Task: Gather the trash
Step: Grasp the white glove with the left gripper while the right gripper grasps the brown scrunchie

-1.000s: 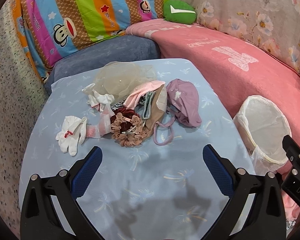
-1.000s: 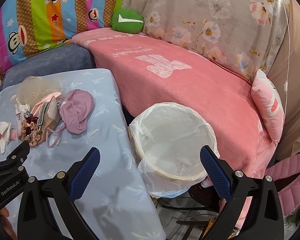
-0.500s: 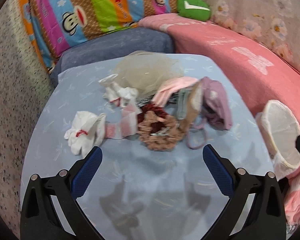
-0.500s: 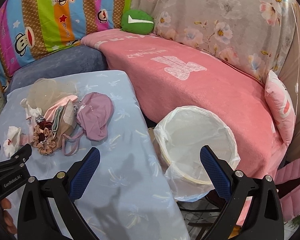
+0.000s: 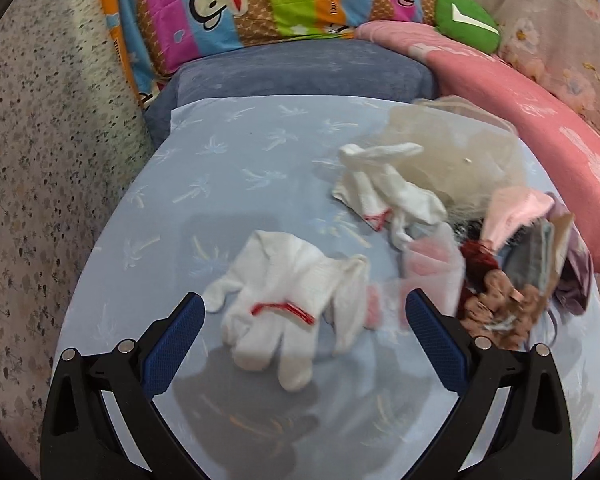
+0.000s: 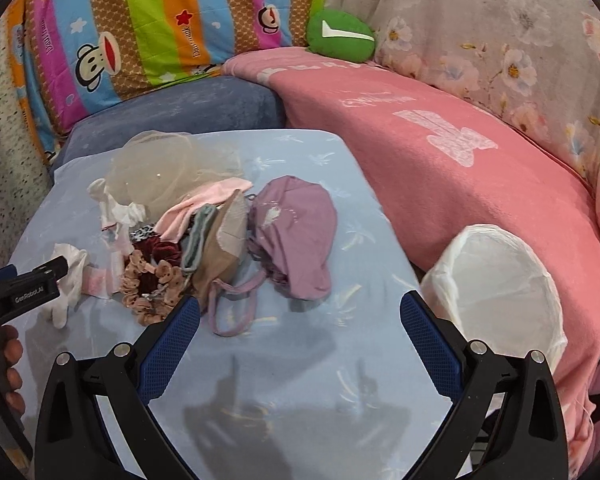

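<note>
A white glove with red stitching (image 5: 284, 304) lies on the light blue table (image 5: 228, 184), right between the fingers of my open left gripper (image 5: 300, 316). A second white glove (image 5: 384, 188) lies further back by a sheer beige cloth (image 5: 460, 160). In the right wrist view the pile holds a purple cap (image 6: 296, 236), a pink cloth (image 6: 204, 208), a tan pouch (image 6: 224, 248) and brown scrunchies (image 6: 152, 280). My right gripper (image 6: 300, 320) is open above bare table, just short of the cap's strap. A white-lined bin (image 6: 496, 280) stands to the right of the table.
A pink blanket (image 6: 440, 152) covers the sofa behind and right of the table. A blue cushion (image 5: 300, 76), a striped monkey-print quilt (image 5: 284, 4) and a green pillow (image 6: 340, 36) lie at the back. A speckled floor (image 5: 40, 160) shows left. A hand (image 6: 12, 364) holds the left gripper.
My left gripper has swung left and closer, so the near white glove now sits between its fingers. My right gripper has turned left from the bin toward the pile.
</note>
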Action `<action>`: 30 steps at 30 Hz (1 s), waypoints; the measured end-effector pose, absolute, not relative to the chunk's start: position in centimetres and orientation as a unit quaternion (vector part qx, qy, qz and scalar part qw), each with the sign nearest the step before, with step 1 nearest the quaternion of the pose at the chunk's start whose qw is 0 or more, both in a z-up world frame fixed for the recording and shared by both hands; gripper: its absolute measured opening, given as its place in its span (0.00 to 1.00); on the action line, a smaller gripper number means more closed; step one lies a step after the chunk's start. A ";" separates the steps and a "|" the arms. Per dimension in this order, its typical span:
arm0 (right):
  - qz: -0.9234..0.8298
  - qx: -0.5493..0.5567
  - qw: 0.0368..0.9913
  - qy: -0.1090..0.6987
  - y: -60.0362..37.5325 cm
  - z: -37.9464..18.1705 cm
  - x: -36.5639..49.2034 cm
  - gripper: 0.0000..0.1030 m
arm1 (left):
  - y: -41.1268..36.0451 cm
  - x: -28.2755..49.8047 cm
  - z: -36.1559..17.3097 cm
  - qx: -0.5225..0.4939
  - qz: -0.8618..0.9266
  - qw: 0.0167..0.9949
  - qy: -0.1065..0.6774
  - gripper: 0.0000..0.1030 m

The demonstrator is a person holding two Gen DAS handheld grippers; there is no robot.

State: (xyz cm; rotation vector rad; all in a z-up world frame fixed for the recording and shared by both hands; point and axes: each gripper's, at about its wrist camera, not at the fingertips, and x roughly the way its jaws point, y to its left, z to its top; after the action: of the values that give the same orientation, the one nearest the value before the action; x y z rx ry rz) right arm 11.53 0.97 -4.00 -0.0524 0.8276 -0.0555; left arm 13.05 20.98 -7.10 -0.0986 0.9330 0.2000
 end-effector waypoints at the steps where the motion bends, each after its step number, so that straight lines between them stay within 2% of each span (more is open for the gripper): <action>1: -0.018 -0.028 0.915 0.403 1.7 -4.3 11.9 0.94 | 21.4 13.3 -7.4 -0.053 0.100 0.885 0.451 0.93; 7: 0.019 -0.031 0.910 0.414 5.1 -6.2 13.8 0.94 | 22.5 14.6 -9.9 -0.083 0.076 0.869 0.482 0.93; 9: 0.028 -0.029 0.906 0.420 5.8 -6.8 14.4 0.90 | 22.5 14.7 -10.4 -0.091 0.067 0.865 0.489 0.93; 12: 0.039 -0.027 0.901 0.432 6.8 -8.0 15.2 0.79 | 22.4 14.7 -10.8 -0.100 0.054 0.862 0.494 0.87; 15: 0.049 -0.021 0.893 0.447 7.3 -9.2 15.9 0.64 | 22.7 15.0 -11.2 -0.117 0.037 0.857 0.501 0.72; 17: 0.058 -0.018 0.888 0.457 7.5 -9.9 16.0 0.49 | 22.8 14.9 -11.2 -0.126 0.027 0.856 0.501 0.63; 18: 0.061 -0.018 0.885 0.461 7.6 -10.3 16.1 0.46 | 22.7 14.6 -11.1 -0.127 0.024 0.857 0.499 0.60; 20: 0.066 -0.016 0.879 0.472 7.7 -11.1 16.2 0.33 | 22.6 14.6 -10.9 -0.131 0.012 0.857 0.499 0.46; 21: 0.069 -0.012 0.876 0.477 7.7 -11.5 16.2 0.29 | 22.5 14.6 -10.8 -0.133 0.007 0.857 0.498 0.43; 23: 0.075 -0.005 0.872 0.485 7.5 -12.0 16.0 0.12 | 22.2 14.6 -10.6 -0.133 -0.002 0.857 0.498 0.30; 25: 0.078 0.002 0.872 0.483 7.1 -11.9 15.6 0.10 | 21.8 14.4 -10.2 -0.131 -0.007 0.858 0.496 0.23; 30: 0.084 0.003 0.884 0.461 6.4 -10.2 14.0 0.08 | 21.3 13.9 -9.1 -0.132 -0.018 0.862 0.489 0.17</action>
State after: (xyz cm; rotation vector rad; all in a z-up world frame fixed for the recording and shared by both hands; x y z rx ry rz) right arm 14.03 6.36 -10.22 0.0071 0.9591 0.1746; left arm 13.93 21.28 -9.10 -0.2772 1.0245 -0.0372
